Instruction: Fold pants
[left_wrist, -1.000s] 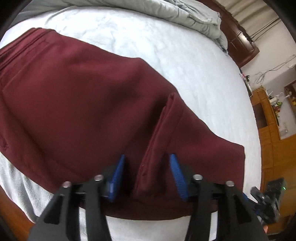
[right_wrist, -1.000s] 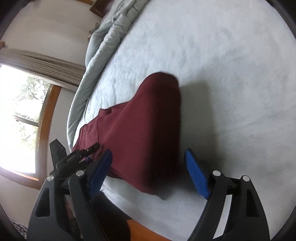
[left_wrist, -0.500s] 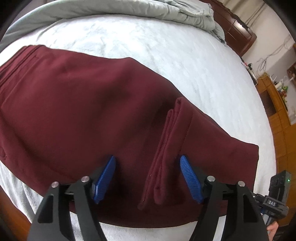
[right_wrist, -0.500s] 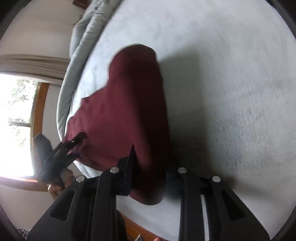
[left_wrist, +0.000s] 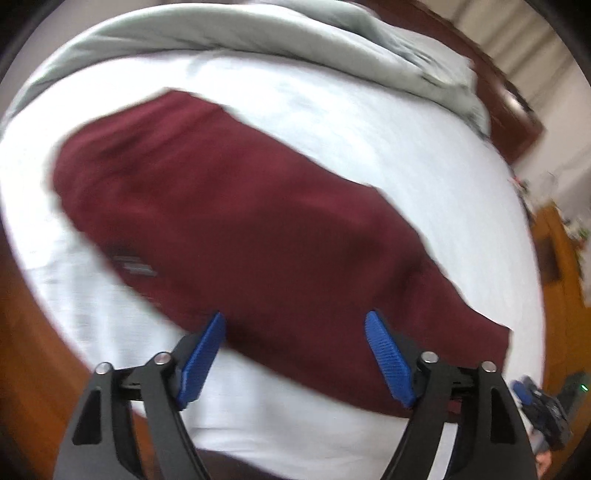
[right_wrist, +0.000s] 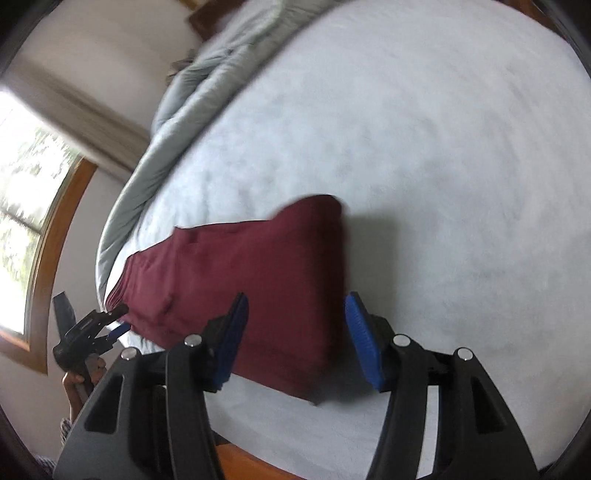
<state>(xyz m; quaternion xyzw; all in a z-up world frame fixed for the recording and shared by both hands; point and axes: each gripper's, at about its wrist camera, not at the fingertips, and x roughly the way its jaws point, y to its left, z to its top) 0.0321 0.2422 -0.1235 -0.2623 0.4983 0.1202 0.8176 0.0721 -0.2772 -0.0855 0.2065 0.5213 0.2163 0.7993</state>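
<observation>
Left wrist view shows the left gripper (left_wrist: 295, 354) opening, its pinched ridge gone from the pants (left_wrist: 258, 229); the right gripper (right_wrist: 295, 332) also opens empty, so this fold looks finished.

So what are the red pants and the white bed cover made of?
The dark red folded pants look like thick, soft knit, probably cotton fleece: matte, with rounded folds. The white bed cover looks fuzzy, maybe plush or terry; blur leaves it uncertain.
</observation>
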